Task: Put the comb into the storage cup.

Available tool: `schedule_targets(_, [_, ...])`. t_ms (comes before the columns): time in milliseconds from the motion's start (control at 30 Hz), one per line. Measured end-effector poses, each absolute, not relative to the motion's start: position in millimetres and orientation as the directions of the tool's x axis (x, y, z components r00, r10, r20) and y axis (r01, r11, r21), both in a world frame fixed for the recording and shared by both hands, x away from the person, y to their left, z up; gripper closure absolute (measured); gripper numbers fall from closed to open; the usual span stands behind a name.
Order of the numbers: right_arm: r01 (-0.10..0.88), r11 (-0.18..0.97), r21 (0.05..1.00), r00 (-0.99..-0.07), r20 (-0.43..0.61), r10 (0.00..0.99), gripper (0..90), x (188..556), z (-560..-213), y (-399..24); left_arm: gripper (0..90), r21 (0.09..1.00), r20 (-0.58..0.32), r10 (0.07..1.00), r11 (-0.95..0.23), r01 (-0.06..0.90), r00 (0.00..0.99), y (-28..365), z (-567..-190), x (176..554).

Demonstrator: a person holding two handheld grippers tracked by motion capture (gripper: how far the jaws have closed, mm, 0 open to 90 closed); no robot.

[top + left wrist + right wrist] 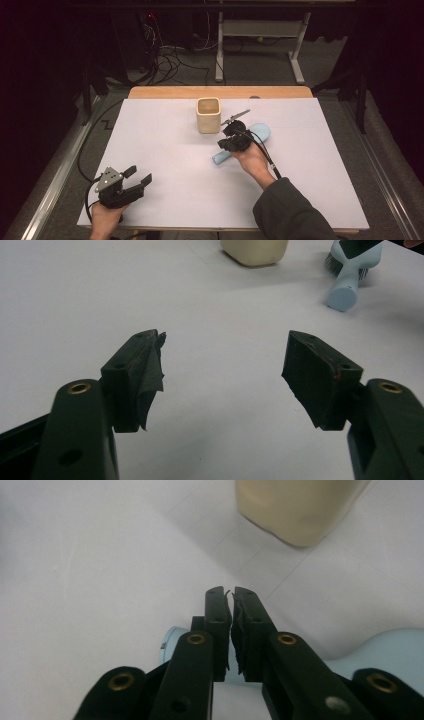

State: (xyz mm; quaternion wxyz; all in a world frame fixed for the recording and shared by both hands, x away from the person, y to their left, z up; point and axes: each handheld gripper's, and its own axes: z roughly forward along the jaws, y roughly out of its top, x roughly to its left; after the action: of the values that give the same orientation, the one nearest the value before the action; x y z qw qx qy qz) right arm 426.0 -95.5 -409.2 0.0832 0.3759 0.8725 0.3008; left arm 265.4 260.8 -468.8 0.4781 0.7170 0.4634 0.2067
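Dark floor and tangled cables are lying beyond the far edge of the table (150,92), whose top is covered by a white sheet (165,165) where the work is going on. A light blue brush (257,134) is lying flat on the sheet just right of a cream square cup (208,115), its handle end pointing toward the person and its bristle end showing in the left gripper view (350,270). The right gripper (231,144) is hovering over the handle with its jaws clenched together on nothing; in the right gripper view (230,625) the pads are meeting above the blue handle (172,642), which is passing beneath them rather than between them. As I judge it, the risk is that a closure made this high is missing the brush altogether, or that a lowered pair of shut jaws is pushing the handle, rolling it across the sheet or knocking the cup standing close by. The right forearm is reaching diagonally in from the near edge, wrist raised, gripper tipped forward and down toward the cup. The left gripper (135,180) is resting near the front left corner, well apart from the brush, jaws spread wide and empty (220,375), pointing across the sheet toward the cup and brush.
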Motion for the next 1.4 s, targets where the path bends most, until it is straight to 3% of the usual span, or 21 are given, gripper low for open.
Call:
schedule_targets(600, [0.654, 0.619, 0.436, -0.711, 0.073, 0.7, 90.0, 438, -424, -69, 32.5, 0.879, -0.141, 0.863, -0.116, 0.462, 0.486, 261, -468, 265])
schedule_targets(1400, [0.646, 0.653, 0.395, -0.732, 0.08, 0.676, 90.0, 424, -429, -75, 32.4, 0.88, -0.143, 0.866, -0.11, 0.462, 0.479, 262, -469, 265])
